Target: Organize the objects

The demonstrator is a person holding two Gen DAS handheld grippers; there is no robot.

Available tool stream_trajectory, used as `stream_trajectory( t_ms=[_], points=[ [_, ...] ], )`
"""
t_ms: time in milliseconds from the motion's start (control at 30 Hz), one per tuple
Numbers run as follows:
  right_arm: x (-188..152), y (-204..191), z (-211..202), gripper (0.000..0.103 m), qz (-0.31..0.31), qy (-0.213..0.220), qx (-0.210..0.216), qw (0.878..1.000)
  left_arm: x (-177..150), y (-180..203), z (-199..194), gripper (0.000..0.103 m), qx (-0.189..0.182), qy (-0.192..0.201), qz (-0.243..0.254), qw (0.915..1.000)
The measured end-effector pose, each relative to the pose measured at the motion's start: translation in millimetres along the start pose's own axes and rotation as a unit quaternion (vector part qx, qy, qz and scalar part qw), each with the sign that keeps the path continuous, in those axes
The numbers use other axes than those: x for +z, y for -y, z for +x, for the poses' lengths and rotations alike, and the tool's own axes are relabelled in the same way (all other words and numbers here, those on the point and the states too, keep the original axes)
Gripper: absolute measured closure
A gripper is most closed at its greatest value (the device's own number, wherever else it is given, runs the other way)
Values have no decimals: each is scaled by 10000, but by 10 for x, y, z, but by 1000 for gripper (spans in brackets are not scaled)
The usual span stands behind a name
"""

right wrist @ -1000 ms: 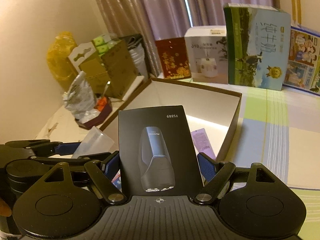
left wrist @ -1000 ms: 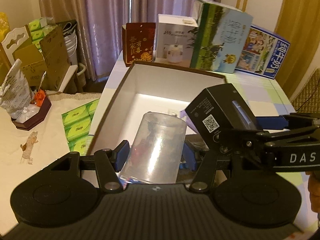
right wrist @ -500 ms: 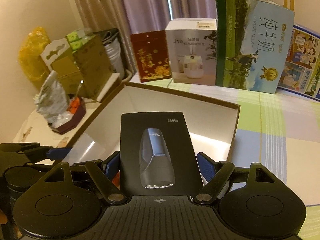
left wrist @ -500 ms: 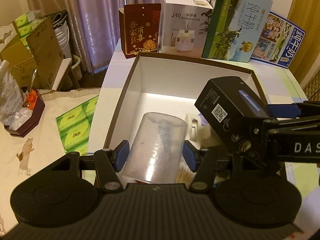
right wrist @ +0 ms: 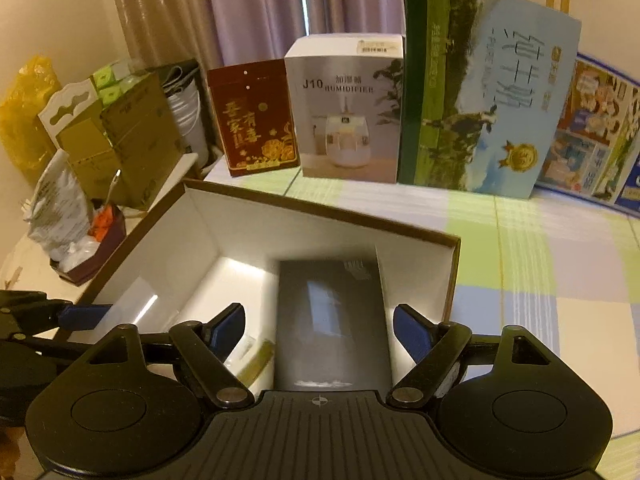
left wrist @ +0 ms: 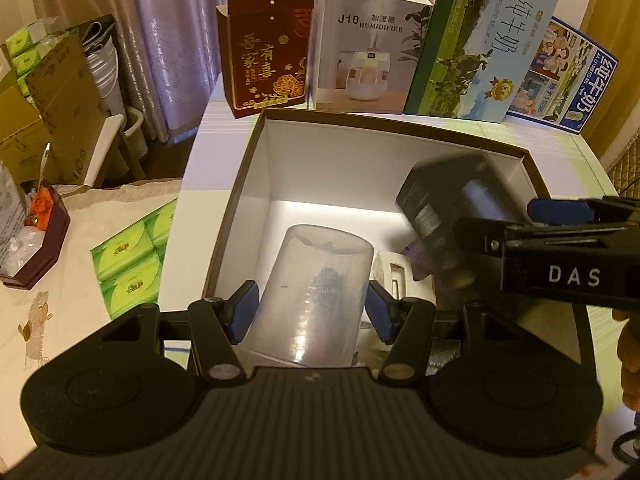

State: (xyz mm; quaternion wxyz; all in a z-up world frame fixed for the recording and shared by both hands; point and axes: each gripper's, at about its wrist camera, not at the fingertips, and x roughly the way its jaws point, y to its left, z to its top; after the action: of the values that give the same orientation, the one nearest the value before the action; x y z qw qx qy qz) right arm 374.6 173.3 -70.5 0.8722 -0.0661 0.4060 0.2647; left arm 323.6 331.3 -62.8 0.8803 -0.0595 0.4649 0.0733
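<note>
- The left gripper [left wrist: 308, 312] is clenched on a clear plastic cup [left wrist: 316, 292]; both blue pads press its sides; the cup is held tilted over the near part of the open brown box [left wrist: 236, 208] with white inner walls.
- The right gripper [right wrist: 320, 326] stands released; its blue pads sit apart from the black shaver box [right wrist: 330, 320], with a gap on either side; the black shaver box looks blurred and lies inside the open brown box by its right wall.
- From the left wrist view the black shaver box [left wrist: 452, 216] shows just beyond the right gripper's [left wrist: 500, 224] fingers, over the right half of the open brown box [right wrist: 320, 216].
- Small pale items lie on the box floor; what they are I cannot tell.
- Behind the box, on the checked tablecloth [right wrist: 540, 260], stand a red carton [left wrist: 266, 54], a humidifier box [left wrist: 364, 48] and a milk carton [left wrist: 480, 52].
</note>
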Motion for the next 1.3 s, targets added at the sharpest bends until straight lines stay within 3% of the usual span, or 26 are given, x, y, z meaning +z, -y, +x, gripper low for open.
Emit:
stream_trajectory(
  t_ms=[467,567,733,967,1300],
  points=[
    [-62,87,-52,24,-62,-98,7,9999,155,55,219,49,-254,-5,187,9995],
    [-68,57,-61,19,-208,-64,0,9998,178,73,217,48,-325,48,221,9992],
    [-102,31,-125,13,-315,-19,79,9995,193,79,153,33,-230,157,287,9992],
    [-218,-25,-314,2,-501,78,215,9985,115,52,-53,23,-169,250,298,9991],
    [-400,-48,-706,2,-459,240,423,9978,-137,88,-509,9,23,373,106,9992]
  ],
)
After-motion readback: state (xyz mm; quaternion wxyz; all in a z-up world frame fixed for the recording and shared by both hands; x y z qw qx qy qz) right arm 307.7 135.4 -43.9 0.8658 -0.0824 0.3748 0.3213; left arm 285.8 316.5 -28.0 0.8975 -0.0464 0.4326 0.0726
